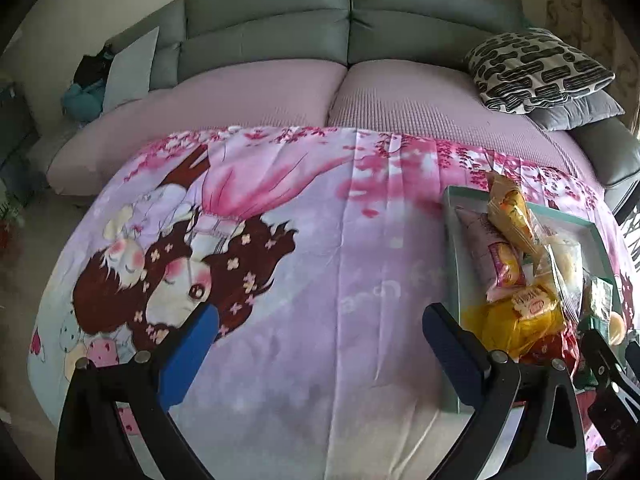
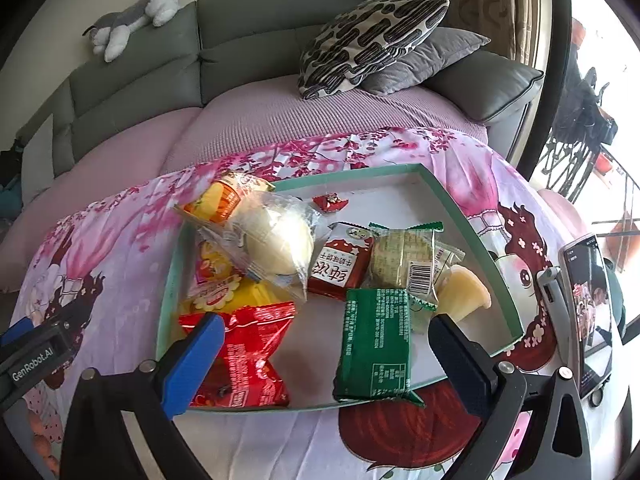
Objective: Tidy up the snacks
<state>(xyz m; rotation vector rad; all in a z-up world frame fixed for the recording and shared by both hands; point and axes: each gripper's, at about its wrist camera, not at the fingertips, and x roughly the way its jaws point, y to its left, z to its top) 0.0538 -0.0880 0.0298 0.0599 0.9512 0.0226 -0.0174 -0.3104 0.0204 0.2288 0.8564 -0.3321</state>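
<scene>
Both tools stand with their jaws spread wide and nothing between the pads. Your right tool (image 2: 326, 344) hovers over the near end of the teal tray (image 2: 472, 236), above a red packet (image 2: 248, 356) and a green packet (image 2: 374, 346). Your left tool (image 1: 316, 330) hangs over bare cloth on the bench, just beside the tray's left wall (image 1: 451, 240); its right finger (image 1: 452, 344) overlaps that wall in the left wrist view.

Tray contents, right wrist view:
- Red packet, near left corner; white print too small to read.
- Green packet, near centre, back side up; fine white print, unreadable.
- Red sachet (image 2: 340, 266) with large white Chinese characters, mid-tray.
- Clear-wrapped pale cake (image 2: 404, 258) with green serrated ends and a barcode sticker, right of the sachet.
- Jelly cup (image 2: 464, 292), pale yellow, lying on its side, touching the cake wrapper.
- Clear bag holding a round pale bun (image 2: 276, 240), resting on an orange-and-yellow packet (image 2: 224, 200) at the far left corner.
- Yellow packet (image 2: 228, 296) with a red oval logo, under the bun; lettering not legible.
- Small red candy (image 2: 330, 202), alone at the far end.

Lettering "GenRobot.AI" is readable on the left tool's body (image 2: 34, 364) at the left edge of the right wrist view. A phone (image 2: 588, 312) on a stand sits right of the tray. The bench carries a pink cartoon cloth (image 1: 280, 280); a sofa (image 1: 348, 24) stands behind it.
</scene>
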